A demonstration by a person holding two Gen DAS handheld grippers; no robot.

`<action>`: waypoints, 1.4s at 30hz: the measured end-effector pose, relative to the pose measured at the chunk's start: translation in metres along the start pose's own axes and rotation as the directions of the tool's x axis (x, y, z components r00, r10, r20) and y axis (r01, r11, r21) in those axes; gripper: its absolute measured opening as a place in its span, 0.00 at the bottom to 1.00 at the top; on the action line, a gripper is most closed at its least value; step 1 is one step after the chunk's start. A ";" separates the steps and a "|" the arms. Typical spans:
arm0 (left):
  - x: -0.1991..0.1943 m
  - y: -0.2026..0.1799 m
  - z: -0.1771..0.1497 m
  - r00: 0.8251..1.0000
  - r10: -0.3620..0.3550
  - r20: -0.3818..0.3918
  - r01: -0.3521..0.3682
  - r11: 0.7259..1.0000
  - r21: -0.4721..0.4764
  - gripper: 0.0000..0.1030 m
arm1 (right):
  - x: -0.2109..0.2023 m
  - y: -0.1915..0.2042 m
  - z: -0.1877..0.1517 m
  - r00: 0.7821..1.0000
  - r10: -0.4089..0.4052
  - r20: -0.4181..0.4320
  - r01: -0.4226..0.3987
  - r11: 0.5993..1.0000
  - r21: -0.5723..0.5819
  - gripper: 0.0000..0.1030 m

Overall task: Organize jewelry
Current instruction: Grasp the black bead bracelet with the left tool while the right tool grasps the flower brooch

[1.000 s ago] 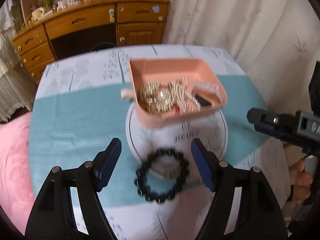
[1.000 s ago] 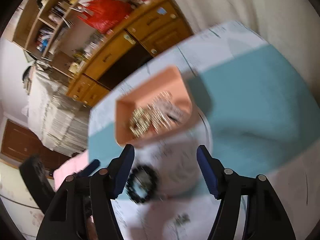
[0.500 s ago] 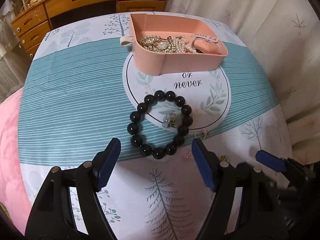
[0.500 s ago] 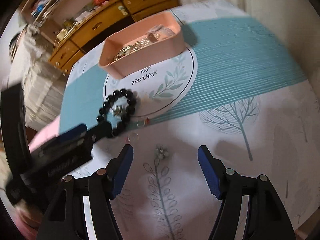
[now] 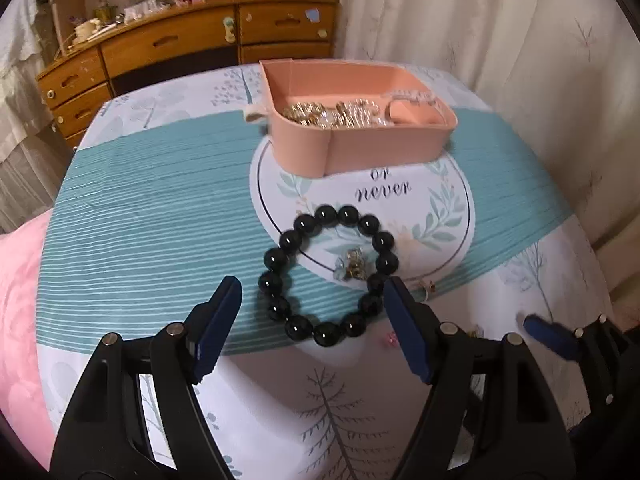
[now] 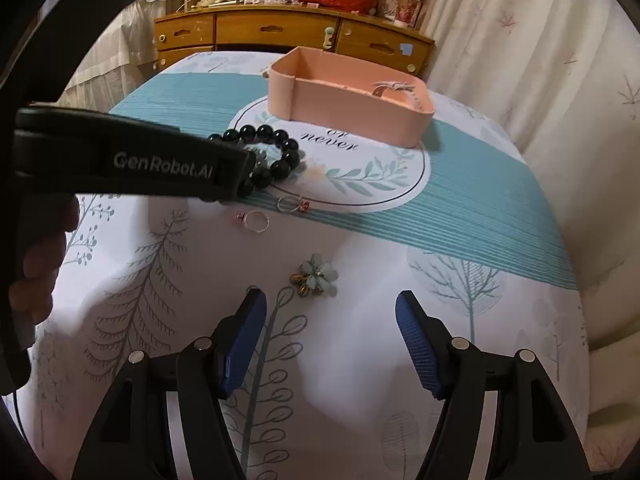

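A black bead bracelet (image 5: 328, 276) lies on the tablecloth just ahead of my open, empty left gripper (image 5: 316, 320); a small sparkly charm (image 5: 352, 266) sits inside its ring. The bracelet also shows in the right wrist view (image 6: 276, 156), partly behind the left gripper body. A pink tray (image 5: 384, 148) holding gold and pearl jewelry (image 5: 336, 114) stands at the table's far side. My right gripper (image 6: 330, 332) is open and empty just short of a pale green flower brooch (image 6: 316, 276). Two thin rings (image 6: 256, 220) (image 6: 292, 204) lie beyond it.
The round table carries a cloth with a teal band and a white "or never" circle (image 5: 420, 200). A wooden dresser (image 5: 180, 48) stands behind, curtains (image 5: 500, 40) to the right, pink fabric (image 5: 20, 280) on the left. My right gripper's tip (image 5: 552, 336) shows at lower right.
Both grippers have pulled back and lowered toward the table's near side. The bracelet now lies just ahead of the left fingers, and the flower brooch has come up close to the right ones.
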State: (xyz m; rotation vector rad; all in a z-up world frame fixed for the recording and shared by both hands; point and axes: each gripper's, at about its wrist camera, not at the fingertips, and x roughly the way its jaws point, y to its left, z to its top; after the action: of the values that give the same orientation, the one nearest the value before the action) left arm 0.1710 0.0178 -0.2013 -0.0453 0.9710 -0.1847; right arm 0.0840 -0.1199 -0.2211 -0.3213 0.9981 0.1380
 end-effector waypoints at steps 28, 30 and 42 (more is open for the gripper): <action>0.016 0.016 -0.002 0.998 0.065 -0.018 -0.066 0.997 -0.045 0.12 | 0.019 -0.013 0.012 0.986 0.165 0.020 -0.166 0.973 0.159 0.15; 0.013 0.018 -0.001 0.998 0.061 -0.006 -0.061 0.996 -0.062 0.12 | 0.019 -0.014 0.014 0.983 0.180 0.026 -0.182 0.968 0.172 0.15; -0.027 0.022 0.011 0.993 0.077 0.085 -0.066 0.990 -0.121 0.12 | 0.015 -0.034 0.049 0.953 0.282 0.111 -0.302 0.912 0.278 0.15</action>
State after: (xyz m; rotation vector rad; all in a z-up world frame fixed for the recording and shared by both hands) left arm 0.1686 0.0439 -0.1757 -0.1265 0.8915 -0.0586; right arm 0.1403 -0.1367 -0.2025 0.1060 0.9783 0.2681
